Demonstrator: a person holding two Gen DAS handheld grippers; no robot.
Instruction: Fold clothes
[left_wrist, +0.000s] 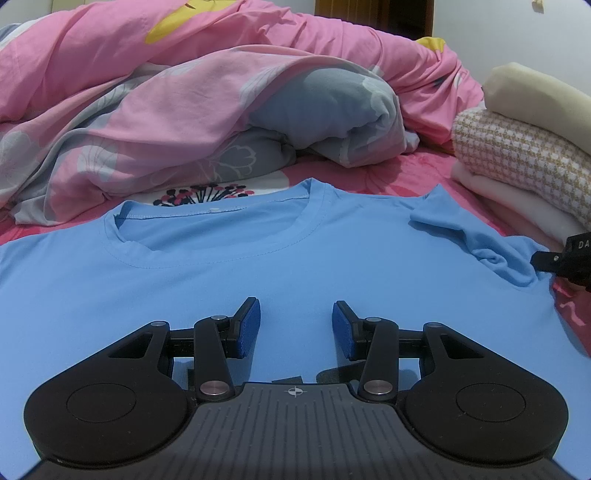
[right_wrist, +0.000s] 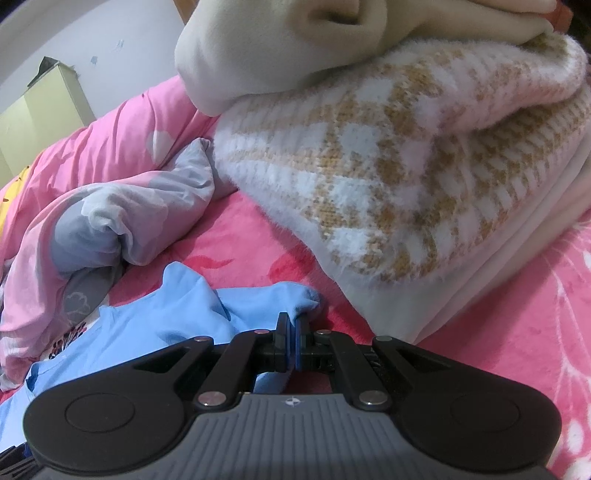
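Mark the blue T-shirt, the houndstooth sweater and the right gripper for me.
blue T-shirt (left_wrist: 229, 273), left wrist view, chest below the neckline.
houndstooth sweater (right_wrist: 406, 177), right wrist view, patterned top face.
right gripper (right_wrist: 293, 326), right wrist view, closed fingertips pinching the sleeve.

"DA" on right tongs (left_wrist: 576, 258)

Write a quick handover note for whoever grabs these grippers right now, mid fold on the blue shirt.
Left gripper: open, over the blue T-shirt's chest, holding nothing.
Right gripper: shut on the shirt's bunched sleeve.
Shirt lies flat on the pink bed sheet, collar away from you; folded stack sits to its right.
Done: sleeve gripped. Left: the sleeve fold and all the other folds.
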